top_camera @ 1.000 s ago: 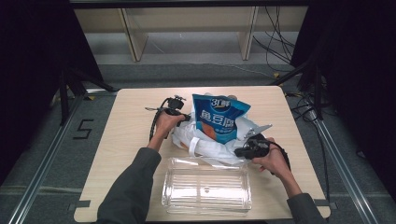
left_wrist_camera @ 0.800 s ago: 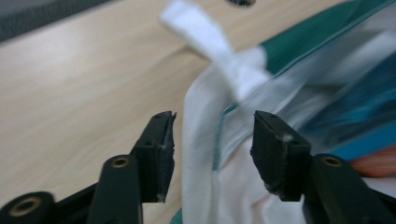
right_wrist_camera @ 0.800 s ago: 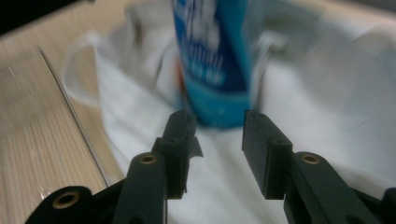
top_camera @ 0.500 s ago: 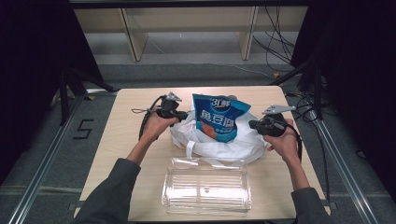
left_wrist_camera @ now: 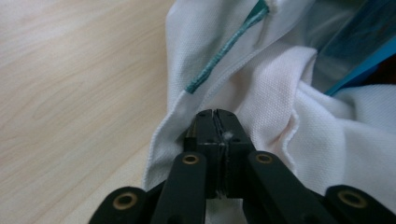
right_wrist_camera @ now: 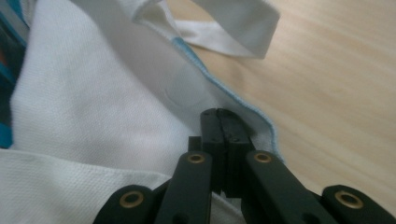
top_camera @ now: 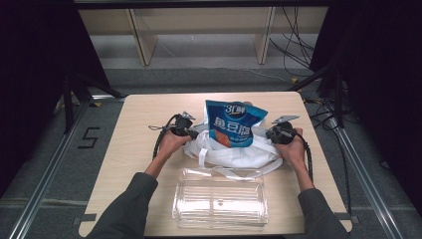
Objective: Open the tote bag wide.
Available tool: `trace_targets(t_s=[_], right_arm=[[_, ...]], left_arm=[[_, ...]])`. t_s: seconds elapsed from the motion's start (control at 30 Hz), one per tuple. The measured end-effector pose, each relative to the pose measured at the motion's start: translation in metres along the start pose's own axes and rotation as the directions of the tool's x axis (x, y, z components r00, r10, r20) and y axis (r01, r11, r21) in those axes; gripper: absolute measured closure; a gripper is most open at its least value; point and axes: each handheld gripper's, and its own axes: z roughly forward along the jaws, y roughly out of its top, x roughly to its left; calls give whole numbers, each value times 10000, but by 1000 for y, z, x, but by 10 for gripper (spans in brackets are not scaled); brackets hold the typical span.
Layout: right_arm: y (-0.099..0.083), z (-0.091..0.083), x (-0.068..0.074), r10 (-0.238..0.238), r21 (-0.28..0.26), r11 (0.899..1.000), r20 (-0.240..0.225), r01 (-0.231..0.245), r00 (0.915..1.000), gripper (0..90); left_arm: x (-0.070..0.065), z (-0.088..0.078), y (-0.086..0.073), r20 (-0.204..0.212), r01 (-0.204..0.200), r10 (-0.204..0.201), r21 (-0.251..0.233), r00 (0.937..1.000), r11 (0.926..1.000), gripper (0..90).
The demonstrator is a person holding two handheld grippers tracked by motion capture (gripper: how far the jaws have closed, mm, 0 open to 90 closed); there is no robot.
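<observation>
A white cloth bag lies in the middle of the table with a blue snack pouch standing upright in its mouth. My left gripper is at the bag's left edge. Its jaws have just been closing, and in the left gripper view they pinch the white fabric beside a teal seam. My right gripper is at the bag's right edge. In the right gripper view its jaws are shut on the blue-trimmed hem. A loose white handle strap lies beyond them.
A clear plastic box sits on the near side of the wooden table, just in front of the bag. Cables trail from both grippers across the tabletop. Bare wood lies to the left, to the right and behind the bag.
My right gripper has moved from the bag's near right corner out to its right edge. The left gripper has drawn slightly nearer. The bag is now held at both sides.
</observation>
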Motion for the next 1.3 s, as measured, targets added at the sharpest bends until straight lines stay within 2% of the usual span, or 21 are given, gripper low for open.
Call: trace_targets(t_s=[0.07,0.17,0.2,0.23,0.27,0.33,0.37,0.43,0.47,0.5,0.53,0.6,0.7,0.73,0.8,0.9,0.97,1.1,1.13,1.17,1.3], right_arm=[[5,-12,3,12,-491,9988,-1,-12,10000,876],[13,-37,11,-494,-1207,9917,-324,451,9983,869],[15,-53,26,-522,-1530,9874,-686,412,9963,864],[15,-59,33,-625,-1489,9878,-1101,457,9920,865],[15,-59,33,-625,-1489,9878,-1101,457,9920,865],[12,-66,48,-562,-1347,9903,-1702,333,9838,865],[3,-61,55,-838,-738,9946,-1638,725,9829,876],[-3,-55,56,-931,-793,9936,-1644,810,9820,885],[-9,-53,61,-376,-228,9992,-1841,340,9822,894],[-14,-48,59,-705,-7,9974,-1872,716,9798,900],[-24,-37,62,-520,166,9983,-2019,565,9780,900],[-26,-35,62,-414,240,9986,-2125,475,9763,900],[-27,-33,61,-263,209,9993,-2171,315,9758,900],[-29,-32,63,-593,287,9974,-1932,660,9794,900],[-29,-31,65,-690,352,9964,-1854,768,9802,900],[-29,-30,67,-617,386,9968,-1749,695,9826,900],[-28,-28,63,-977,177,9946,-1658,1020,9813,900],[-24,-25,62,-687,275,9969,-1530,738,9858,900],[-23,-27,64,-357,598,9971,-1629,460,9860,900],[-23,-26,61,-624,472,9964,-1578,706,9855,900],[-24,-25,60,-241,273,9992,-1762,293,9841,900]], left_arm=[[-3,-9,1,-129,-142,137,-371,9998,9992,814],[-11,-28,3,213,-204,225,-955,9995,9952,786],[-18,-40,5,368,-387,438,-1302,9984,9907,786],[-18,-40,5,368,-387,438,-1302,9984,9907,791],[-22,-44,4,768,-350,458,-1357,9960,9901,791],[-32,-49,0,1047,-765,894,-1220,9905,9896,808],[-36,-48,-4,1311,-1067,1191,-979,9842,9895,818],[-44,-45,-13,1417,-1458,1535,-632,9779,9873,827],[-46,-42,-18,1433,-1650,1704,-487,9749,9851,834],[-46,-38,-21,1538,-1849,1870,-281,9702,9824,840],[-45,-32,-25,1631,-1884,1887,-179,9684,9819,845],[-42,-21,-31,1451,-1932,1876,254,9715,9808,856],[-34,-11,-35,1685,-2029,1924,474,9668,9781,888],[-34,-11,-35,1736,-1862,1755,477,9691,9813,888],[-34,-11,-34,1670,-2193,2078,530,9638,9742,889],[-35,-11,-34,1661,-2167,2043,600,9647,9744,889],[-35,-11,-33,1577,-2130,2013,605,9667,9752,890],[-35,-9,-33,1546,-2105,2001,542,9675,9761,892],[-35,-9,-33,1566,-1942,1836,548,9704,9794,892],[-35,-9,-33,1540,-1944,1841,543,9708,9794,892],[-34,-12,-32,1652,-1757,1660,455,9722,9834,877]])
